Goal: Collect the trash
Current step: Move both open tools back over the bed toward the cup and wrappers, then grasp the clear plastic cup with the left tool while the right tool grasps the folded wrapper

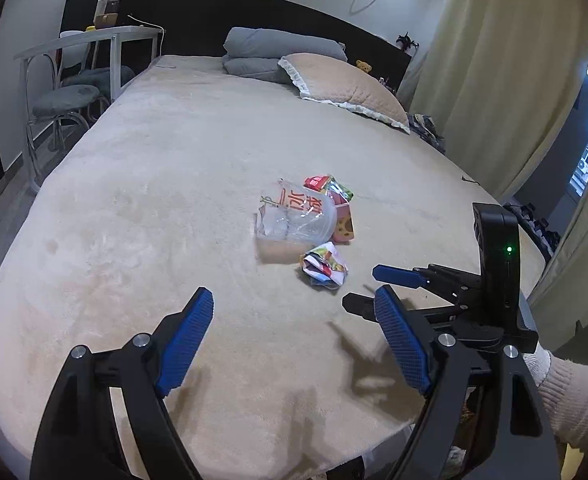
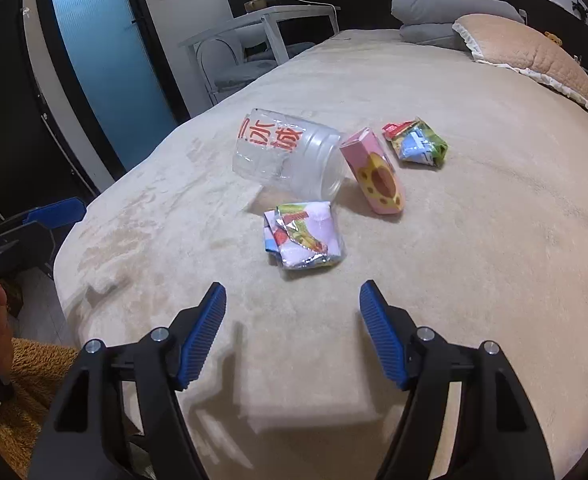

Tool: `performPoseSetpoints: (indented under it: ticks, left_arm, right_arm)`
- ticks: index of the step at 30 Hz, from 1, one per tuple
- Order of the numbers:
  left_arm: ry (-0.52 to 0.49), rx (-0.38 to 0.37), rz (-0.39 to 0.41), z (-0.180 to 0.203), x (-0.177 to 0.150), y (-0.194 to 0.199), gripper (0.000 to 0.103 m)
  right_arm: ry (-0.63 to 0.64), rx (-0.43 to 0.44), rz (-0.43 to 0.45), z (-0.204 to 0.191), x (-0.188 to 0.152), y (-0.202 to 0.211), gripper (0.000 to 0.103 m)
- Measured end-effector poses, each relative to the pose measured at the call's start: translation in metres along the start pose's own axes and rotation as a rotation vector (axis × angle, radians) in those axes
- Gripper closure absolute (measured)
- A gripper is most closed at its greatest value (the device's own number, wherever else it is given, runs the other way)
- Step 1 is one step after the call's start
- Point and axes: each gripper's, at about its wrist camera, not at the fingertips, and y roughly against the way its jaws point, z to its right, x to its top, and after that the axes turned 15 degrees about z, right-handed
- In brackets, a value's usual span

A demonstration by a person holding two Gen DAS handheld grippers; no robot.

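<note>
Blue door panel (image 2: 106,56): right view only.

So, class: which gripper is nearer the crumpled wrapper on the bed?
Right. The right gripper sits just short of the crumpled wrapper, open and pointing at it. The left gripper is further back and off to the wrapper's left, also open.

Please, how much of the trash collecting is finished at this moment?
Nothing looks collected yet. All four pieces lie on the bed: the clear plastic cup on its side, the pink carton, the crumpled wrapper and the green packet. Both the right tool and left tool are open and empty. Every piece is left.
</note>
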Motion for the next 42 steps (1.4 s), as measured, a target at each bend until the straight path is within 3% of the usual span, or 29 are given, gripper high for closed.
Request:
performPoseSetpoints:
  ticks: [8, 16, 17, 19, 20, 30, 42]
  left_arm:
    - [0.042, 0.045, 0.008, -0.025, 0.008, -0.005, 0.022]
    - [0.037, 0.034, 0.009, -0.018, 0.006, -0.005, 0.022]
    - [0.031, 0.035, 0.008, -0.017, 0.005, -0.006, 0.022]
    - [0.030, 0.037, 0.004, -0.018, 0.005, -0.007, 0.022]
    - [0.031, 0.039, 0.002, -0.018, 0.004, -0.007, 0.022]
    - [-0.027, 0.071, -0.061, -0.009, -0.002, -0.033, 0.022]
    - [-0.098, 0.037, -0.129, 0.023, -0.008, -0.082, 0.020]
  right_arm:
    - [-0.006, -0.009, -0.011, 0.001, 0.010, -0.034, 0.032]
    - [0.040, -0.027, -0.007, -0.004, 0.014, -0.048, 0.032]
    - [0.046, -0.031, -0.007, -0.005, 0.015, -0.050, 0.035]
    - [0.050, -0.034, -0.011, -0.006, 0.015, -0.052, 0.048]
    - [0.049, -0.033, -0.010, -0.006, 0.016, -0.051, 0.052]
    - [0.017, -0.037, 0.022, 0.002, 0.017, -0.028, 0.053]
    - [-0.076, -0.077, 0.057, 0.031, 0.020, 0.008, 0.053]
